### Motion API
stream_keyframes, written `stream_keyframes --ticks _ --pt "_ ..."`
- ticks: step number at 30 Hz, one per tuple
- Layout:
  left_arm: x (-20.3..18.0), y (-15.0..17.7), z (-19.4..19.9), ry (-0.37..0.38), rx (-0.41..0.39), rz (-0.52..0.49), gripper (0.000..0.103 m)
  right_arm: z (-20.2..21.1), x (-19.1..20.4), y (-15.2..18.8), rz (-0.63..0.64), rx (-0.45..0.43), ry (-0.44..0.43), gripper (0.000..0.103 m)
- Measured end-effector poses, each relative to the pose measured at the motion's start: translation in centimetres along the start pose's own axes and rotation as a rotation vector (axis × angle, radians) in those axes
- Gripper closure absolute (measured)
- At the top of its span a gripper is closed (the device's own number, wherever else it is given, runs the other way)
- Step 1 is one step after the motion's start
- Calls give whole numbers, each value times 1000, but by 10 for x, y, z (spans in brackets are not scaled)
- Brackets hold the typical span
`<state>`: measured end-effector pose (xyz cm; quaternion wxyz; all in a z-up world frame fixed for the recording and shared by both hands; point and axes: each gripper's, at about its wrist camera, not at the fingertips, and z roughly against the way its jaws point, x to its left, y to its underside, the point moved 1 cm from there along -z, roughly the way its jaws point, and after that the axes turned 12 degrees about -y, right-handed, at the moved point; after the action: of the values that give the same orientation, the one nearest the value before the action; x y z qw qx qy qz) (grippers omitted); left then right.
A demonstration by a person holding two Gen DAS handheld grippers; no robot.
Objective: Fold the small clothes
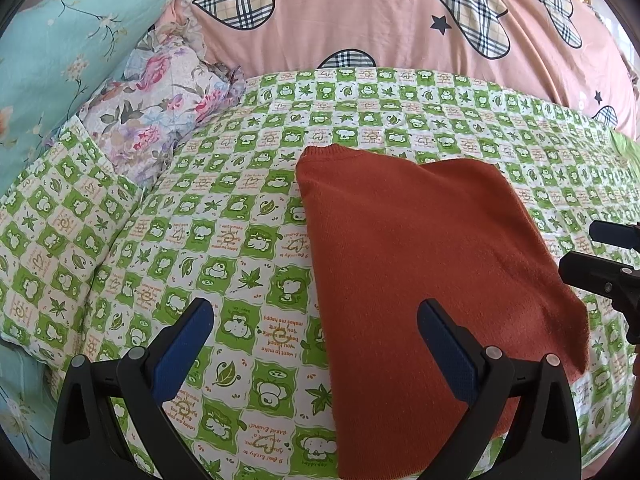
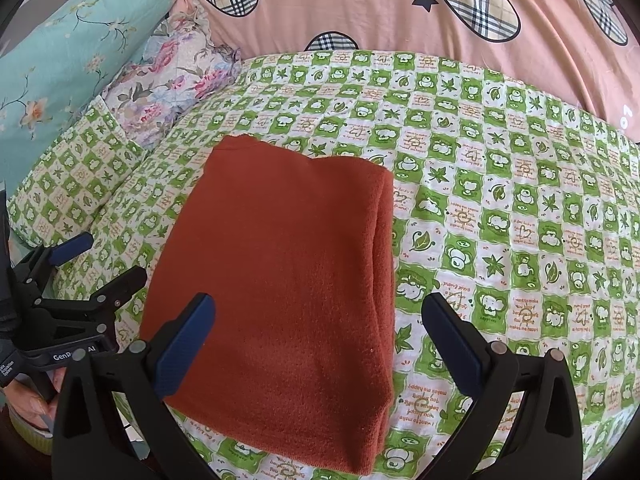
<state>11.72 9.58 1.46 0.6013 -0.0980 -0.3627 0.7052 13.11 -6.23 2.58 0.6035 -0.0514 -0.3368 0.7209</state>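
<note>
A rust-orange knit garment (image 1: 424,264) lies folded into a flat rectangle on the green checked sheet (image 1: 224,216). My left gripper (image 1: 316,344) hovers open over its near left edge, with nothing between the blue pads. In the right wrist view the same garment (image 2: 280,280) shows stacked layers along its right side. My right gripper (image 2: 318,340) is open above the garment's near right part and holds nothing. The other gripper (image 2: 76,268) appears at the left, open, and the right one (image 1: 600,256) shows at the right edge of the left wrist view.
A pink quilt with plaid hearts (image 1: 360,16) bulges behind the sheet. A floral pillow (image 1: 160,92) and a teal flowered cover (image 1: 48,48) lie at the back left. A hand (image 2: 36,404) grips the left tool's handle. Bare sheet (image 2: 520,208) spreads right of the garment.
</note>
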Motion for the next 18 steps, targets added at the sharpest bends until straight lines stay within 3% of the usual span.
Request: stream_keyframes --ticks 18 --pt "-2 -9 -10 5 6 -10 1 -8 -9 -7 -11 9 -7 0"
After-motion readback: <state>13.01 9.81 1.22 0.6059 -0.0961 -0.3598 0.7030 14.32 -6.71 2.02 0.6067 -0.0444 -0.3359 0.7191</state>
